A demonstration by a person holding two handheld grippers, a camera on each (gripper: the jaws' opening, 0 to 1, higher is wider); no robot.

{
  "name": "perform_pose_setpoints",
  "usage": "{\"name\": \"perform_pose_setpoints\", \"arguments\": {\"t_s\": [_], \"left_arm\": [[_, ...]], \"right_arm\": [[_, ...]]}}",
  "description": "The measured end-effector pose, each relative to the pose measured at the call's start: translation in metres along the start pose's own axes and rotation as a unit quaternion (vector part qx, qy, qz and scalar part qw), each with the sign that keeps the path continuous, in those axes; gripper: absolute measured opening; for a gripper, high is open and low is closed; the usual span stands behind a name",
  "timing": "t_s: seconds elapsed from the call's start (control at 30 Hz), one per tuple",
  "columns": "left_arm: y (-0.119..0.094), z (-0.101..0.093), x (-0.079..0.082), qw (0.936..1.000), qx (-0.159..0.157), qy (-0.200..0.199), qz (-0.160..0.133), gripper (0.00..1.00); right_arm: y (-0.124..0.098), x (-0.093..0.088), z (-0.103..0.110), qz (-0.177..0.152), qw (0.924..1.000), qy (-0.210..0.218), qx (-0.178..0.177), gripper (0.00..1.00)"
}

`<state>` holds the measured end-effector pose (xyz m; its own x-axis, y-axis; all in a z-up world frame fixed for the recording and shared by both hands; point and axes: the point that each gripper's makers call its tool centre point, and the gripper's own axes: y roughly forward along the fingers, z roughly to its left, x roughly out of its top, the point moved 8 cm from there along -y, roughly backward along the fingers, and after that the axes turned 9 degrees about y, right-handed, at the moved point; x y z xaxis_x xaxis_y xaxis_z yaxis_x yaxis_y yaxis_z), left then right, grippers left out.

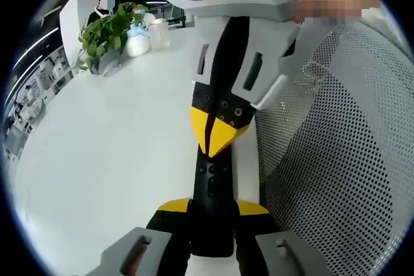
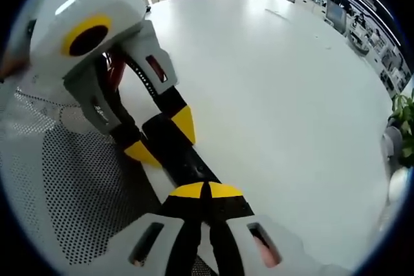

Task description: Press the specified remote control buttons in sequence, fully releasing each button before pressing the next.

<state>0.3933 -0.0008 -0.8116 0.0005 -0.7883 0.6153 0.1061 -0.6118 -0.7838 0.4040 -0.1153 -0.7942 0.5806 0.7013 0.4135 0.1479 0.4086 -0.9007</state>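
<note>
Left gripper (image 1: 212, 206): fingers pinching the remote control (image 1: 212, 189) by its sides.
Right gripper (image 2: 206, 191): fingers pressed together, tips on the remote.
Surface (image 1: 116, 140): white, potted plant (image 1: 107, 37) at its far edge.

No text, label, brand, number or sign can be read in either view. The slim black remote control (image 1: 211, 208) shows a few small button marks in the lower centre of the left gripper view, too blurred to make out.
</note>
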Motion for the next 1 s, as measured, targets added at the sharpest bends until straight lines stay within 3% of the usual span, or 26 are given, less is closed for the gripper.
{"name": "perform_pose_setpoints", "arguments": {"t_s": [0.57, 0.83, 1.0], "left_arm": [[0.0003, 0.0002, -0.0002, 1.0, 0.0, 0.0, -0.002, 0.25], [0.0004, 0.0002, 0.0004, 1.0, -0.001, 0.0, -0.002, 0.25], [0.0006, 0.0002, 0.0005, 1.0, -0.002, 0.002, 0.0, 0.25]], "right_arm": [[0.0007, -0.0001, 0.0059, 0.007, 0.9998, 0.006, 0.015, 0.0], [0.0014, 0.0009, 0.0083, 0.015, 0.9997, -0.018, 0.007, 0.0], [0.0022, 0.0011, 0.0097, 0.016, 0.998, -0.062, 0.003, 0.0]]}}
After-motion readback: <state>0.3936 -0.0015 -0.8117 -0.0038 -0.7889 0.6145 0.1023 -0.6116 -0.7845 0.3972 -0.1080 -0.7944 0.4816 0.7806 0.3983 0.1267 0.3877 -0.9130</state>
